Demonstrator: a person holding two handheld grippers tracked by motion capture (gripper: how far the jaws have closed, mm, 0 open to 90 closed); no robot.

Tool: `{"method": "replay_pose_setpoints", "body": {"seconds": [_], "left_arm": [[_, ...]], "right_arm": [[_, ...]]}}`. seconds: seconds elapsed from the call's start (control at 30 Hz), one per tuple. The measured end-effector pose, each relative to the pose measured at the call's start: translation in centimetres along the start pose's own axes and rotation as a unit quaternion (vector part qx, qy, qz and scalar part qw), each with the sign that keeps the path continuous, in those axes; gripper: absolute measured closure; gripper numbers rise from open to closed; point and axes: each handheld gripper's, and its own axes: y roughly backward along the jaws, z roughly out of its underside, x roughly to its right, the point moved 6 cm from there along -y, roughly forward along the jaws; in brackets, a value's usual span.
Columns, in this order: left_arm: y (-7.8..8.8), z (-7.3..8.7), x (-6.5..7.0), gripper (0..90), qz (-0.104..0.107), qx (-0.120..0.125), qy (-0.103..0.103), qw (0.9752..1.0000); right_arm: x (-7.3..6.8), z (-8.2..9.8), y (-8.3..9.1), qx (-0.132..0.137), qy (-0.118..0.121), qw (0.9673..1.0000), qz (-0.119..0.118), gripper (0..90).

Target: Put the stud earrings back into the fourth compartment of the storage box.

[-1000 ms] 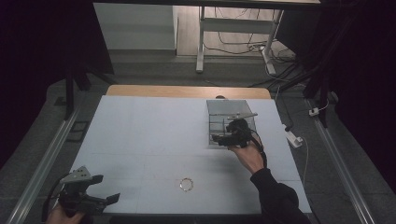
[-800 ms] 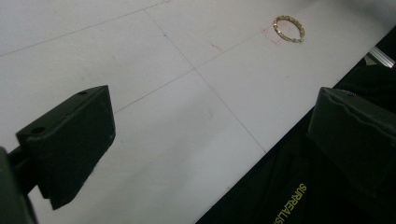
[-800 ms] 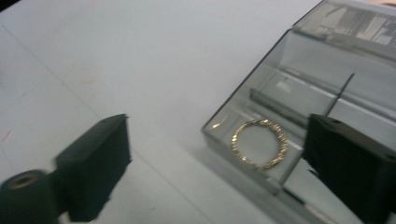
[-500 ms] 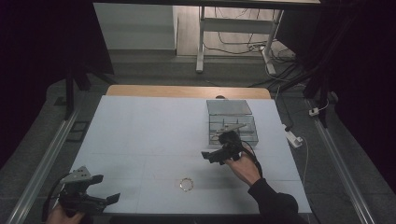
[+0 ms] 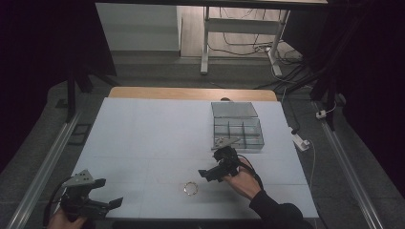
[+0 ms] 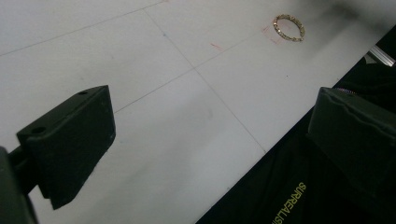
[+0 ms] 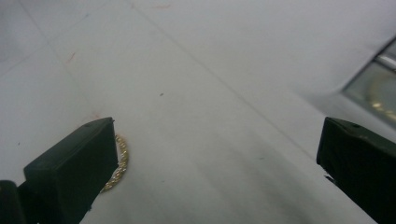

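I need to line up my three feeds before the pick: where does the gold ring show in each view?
High view: the gold ring lies on the white table, near the front edge, left of the right gripper.
Left gripper view: ring at top right, far off.
Right gripper view: ring at lower left, partly behind the left-hand jaw.
Shared landmark: the thin lines across the table.

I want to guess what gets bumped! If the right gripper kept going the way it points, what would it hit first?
Probably the small gold ring on the white table. The right gripper, jaws wide open, points down toward it. In the right gripper view the ring peeks from behind one jaw, so it might just miss.
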Motion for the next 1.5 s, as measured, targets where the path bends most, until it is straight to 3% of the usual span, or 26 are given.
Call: {"method": "replay_pose_setpoints", "body": {"seconds": [0.23, 0.43, 0.57, 0.67, 0.73, 0.83, 0.97, 1.03, 1.13, 1.37, 1.5], "left_arm": [[0.0, 0.0, 0.0, 0.9, 0.000, -0.001, 0.000, 1.0000], [0.0, 0.0, 0.0, 0.9, 0.001, -0.001, 0.000, 1.0000], [0.0, 0.0, 0.0, 0.9, 0.001, -0.001, 0.000, 1.0000], [0.0, 0.0, 0.0, 1.0, 0.001, -0.001, -0.002, 1.0000], [0.0, 0.0, 0.0, 0.9, 0.001, -0.002, -0.002, 1.0000], [-0.1, 0.0, 0.0, 1.0, 0.000, -0.003, -0.002, 1.0000], [-0.1, 0.0, 0.0, 1.0, 0.000, -0.003, -0.002, 1.0000], [-0.1, 0.0, 0.0, 1.0, 0.000, -0.004, -0.001, 1.0000], [-0.1, 0.0, 0.0, 1.0, 0.000, -0.003, -0.001, 1.0000], [-0.1, 0.0, 0.0, 1.0, 0.001, -0.003, -0.003, 1.0000], [-0.1, 0.0, 0.0, 1.1, 0.001, -0.004, -0.003, 1.0000]], "right_arm": [[-2.3, 0.9, -1.5, -0.038, 0.037, 0.9985, -0.011, 0.0], [-3.0, 1.9, -3.3, -0.077, 0.062, 0.9950, 0.014, 0.0], [-3.2, 1.9, -3.6, -0.086, 0.083, 0.9922, 0.034, 0.6], [-3.4, 1.8, -3.3, -0.088, 0.092, 0.9915, 0.026, 11.6], [-3.6, 1.7, -2.9, -0.088, 0.096, 0.9913, 0.020, 25.7], [-4.3, 1.7, -2.5, -0.089, 0.123, 0.9883, 0.000, 51.9], [-5.0, 1.8, -2.3, -0.089, 0.152, 0.9842, -0.021, 77.4], [-5.2, 1.9, -2.3, -0.091, 0.160, 0.9827, -0.027, 86.2], [-5.4, 1.9, -2.3, -0.094, 0.164, 0.9817, -0.025, 86.6], [-5.0, 1.7, -2.2, -0.092, 0.129, 0.9865, -0.042, 86.7], [-4.9, 1.1, -1.8, -0.074, 0.121, 0.9889, -0.044, 86.7]]}}
